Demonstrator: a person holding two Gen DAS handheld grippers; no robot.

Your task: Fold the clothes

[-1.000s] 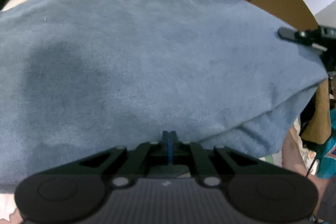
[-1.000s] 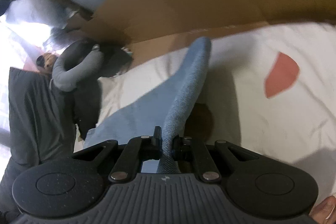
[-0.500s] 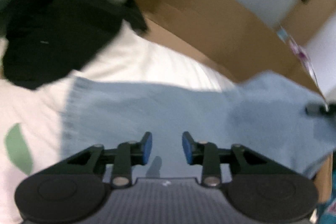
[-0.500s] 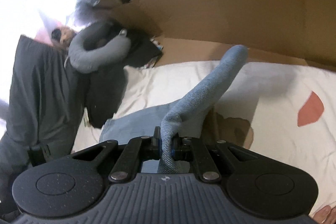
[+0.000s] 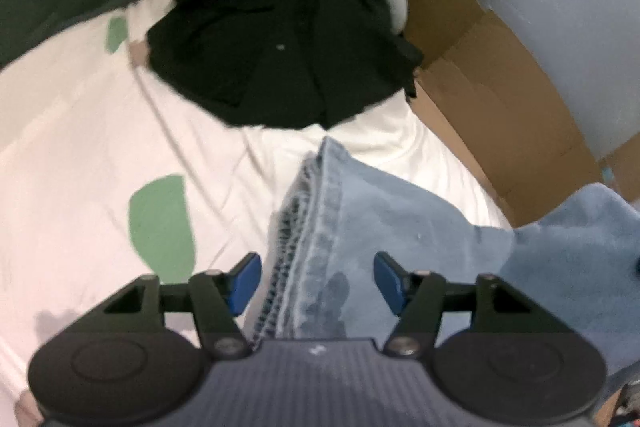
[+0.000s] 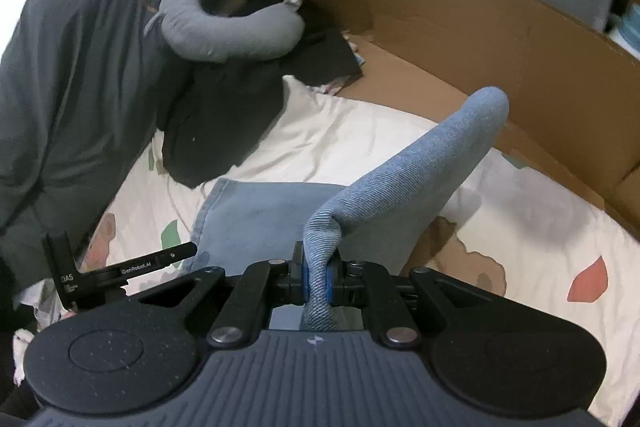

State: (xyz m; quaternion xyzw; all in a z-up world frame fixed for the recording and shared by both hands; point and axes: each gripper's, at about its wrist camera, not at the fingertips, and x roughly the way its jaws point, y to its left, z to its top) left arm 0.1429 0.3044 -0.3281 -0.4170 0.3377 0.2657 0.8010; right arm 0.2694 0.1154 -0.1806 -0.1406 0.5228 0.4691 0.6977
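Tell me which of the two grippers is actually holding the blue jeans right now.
The right gripper: it pinches a fold of the blue jeans. The left gripper stands open above them.

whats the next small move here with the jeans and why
Probably lower the left gripper and close it on the jeans hem edge. Its jaws have just been opening and stand apart over the denim, pressing nothing, while the right gripper pinches a raised fold alone.

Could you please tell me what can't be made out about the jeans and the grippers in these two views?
- Jeans: left wrist view, right part cut off by the edge; waistband unseen.
- Right gripper: its jaws cover the pinched denim.
- Left gripper: right wrist view shows only one finger; jaws unseen there.
- Black garment: blurred.
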